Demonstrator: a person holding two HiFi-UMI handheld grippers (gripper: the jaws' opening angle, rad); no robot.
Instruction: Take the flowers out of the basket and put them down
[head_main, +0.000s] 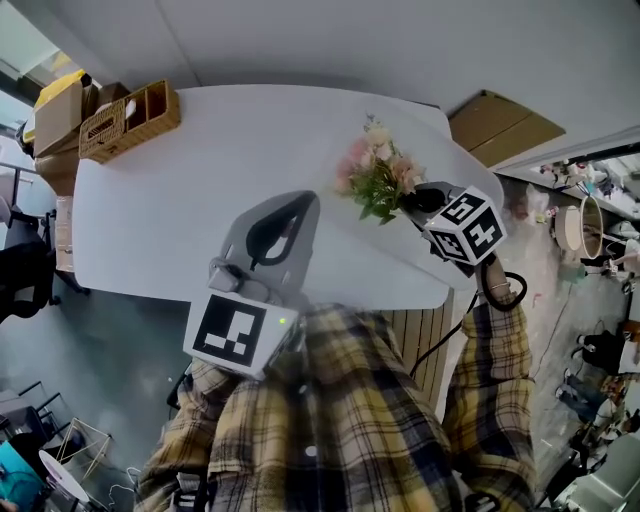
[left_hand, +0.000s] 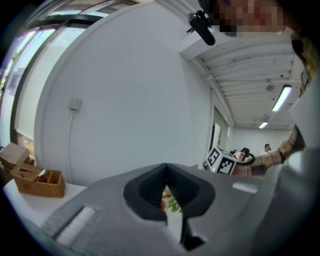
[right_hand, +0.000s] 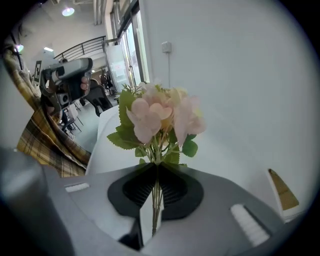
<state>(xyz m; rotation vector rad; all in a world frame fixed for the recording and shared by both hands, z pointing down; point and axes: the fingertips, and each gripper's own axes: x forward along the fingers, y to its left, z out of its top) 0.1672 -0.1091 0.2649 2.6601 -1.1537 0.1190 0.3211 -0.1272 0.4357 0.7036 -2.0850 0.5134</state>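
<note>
Operator: Right gripper (head_main: 418, 200), head view: I'm pinching the flowers (head_main: 378, 170) over the desk (head_main: 200, 200), blooms toward ten o'clock. The basket (head_main: 130, 122) is well apart.
Spotter: Left gripper (head_main: 290, 212)?
Operator: In its own view it's pressed together and empty. Right gripper view: the stems run to twelve o'clock between my jaws.

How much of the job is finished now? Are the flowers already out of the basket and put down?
Done: the flowers are out of the basket, which stands at the table's far left corner. In hand: the right gripper is shut on their stems, over the table's right side. Left: lay them down and let go. The left gripper is shut, empty.
</note>
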